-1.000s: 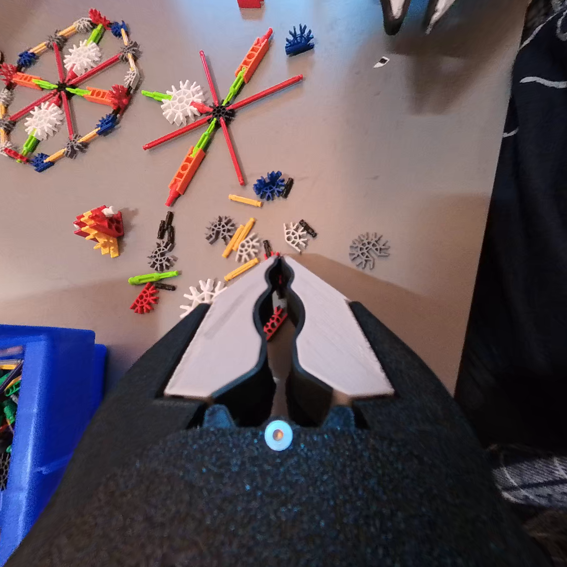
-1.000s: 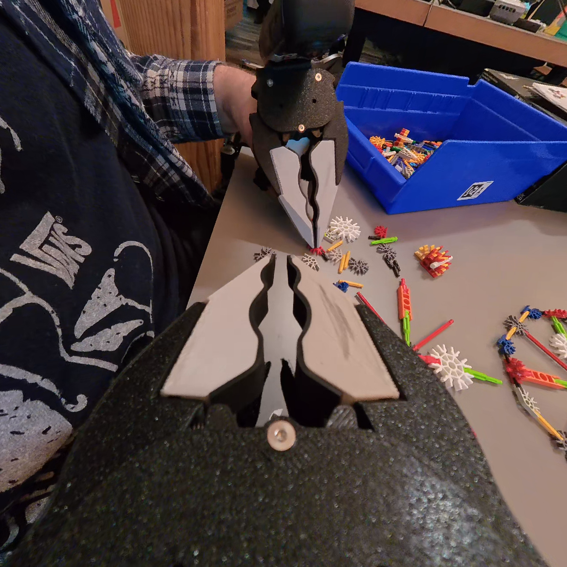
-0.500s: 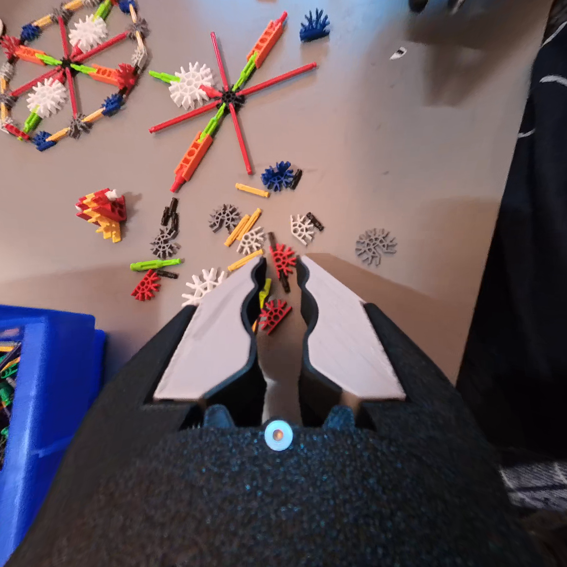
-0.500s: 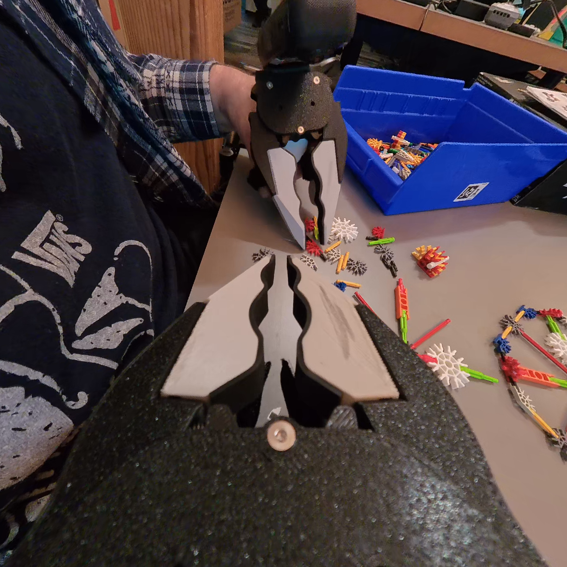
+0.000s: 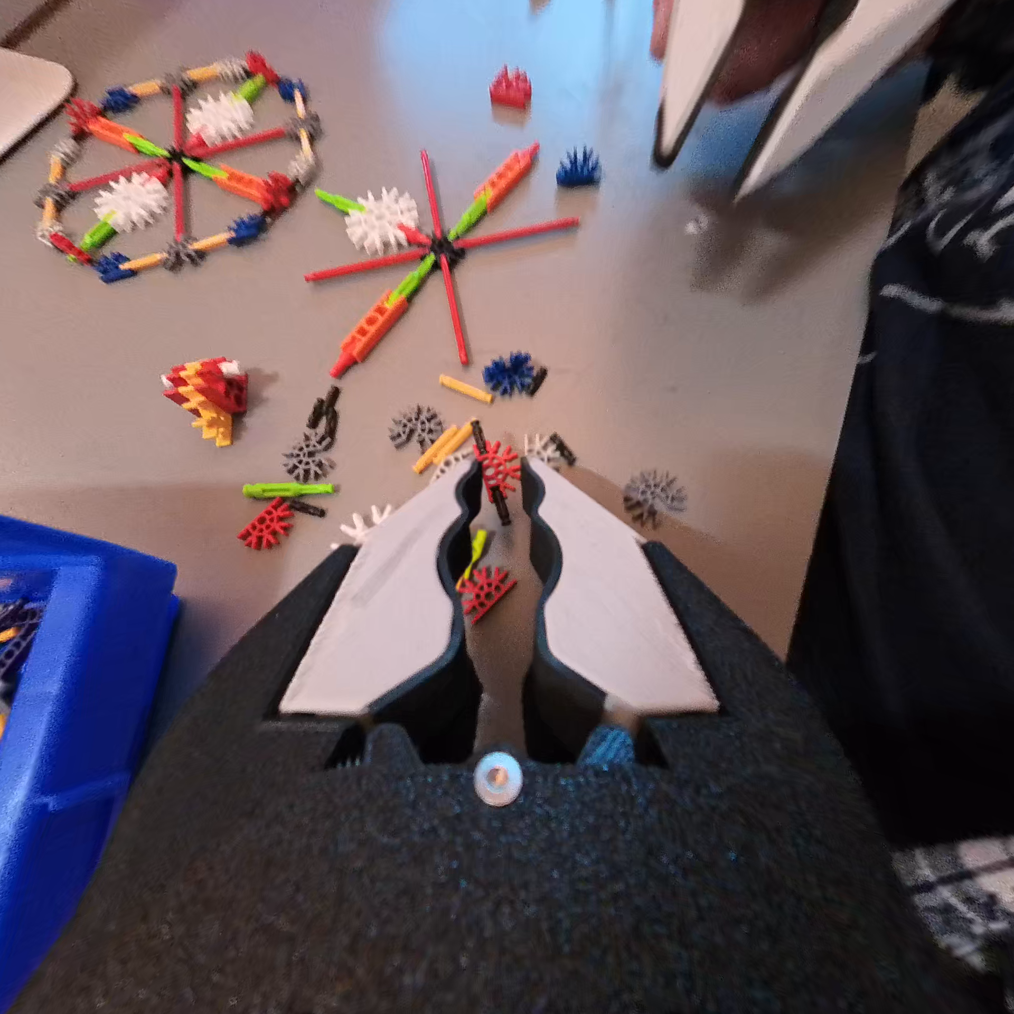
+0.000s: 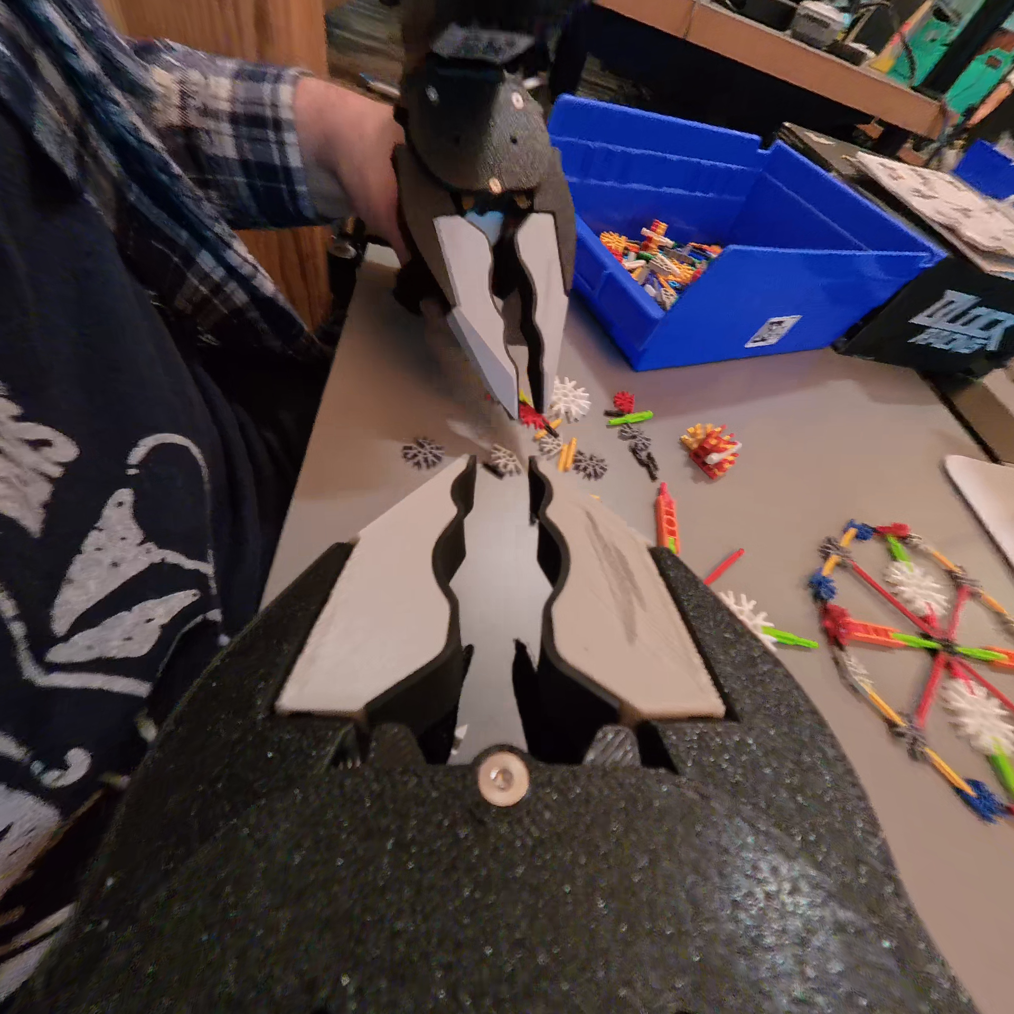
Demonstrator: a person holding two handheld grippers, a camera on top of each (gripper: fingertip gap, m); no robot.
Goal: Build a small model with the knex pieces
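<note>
L gripper (image 5: 496, 466) jaws slightly spread, straddling red plastic snowflake connector w/ black rod (image 5: 496, 466) at tips on grey desk (image 5: 631, 340) | R gripper (image 6: 500, 466) jaws spread, empty, nr white connector (image 6: 503, 460) | risk: connector slips out if jaws shut off-centre

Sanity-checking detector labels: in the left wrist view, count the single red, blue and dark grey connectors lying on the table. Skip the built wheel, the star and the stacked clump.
red connectors: 4
blue connectors: 2
dark grey connectors: 3
Total: 9
</note>
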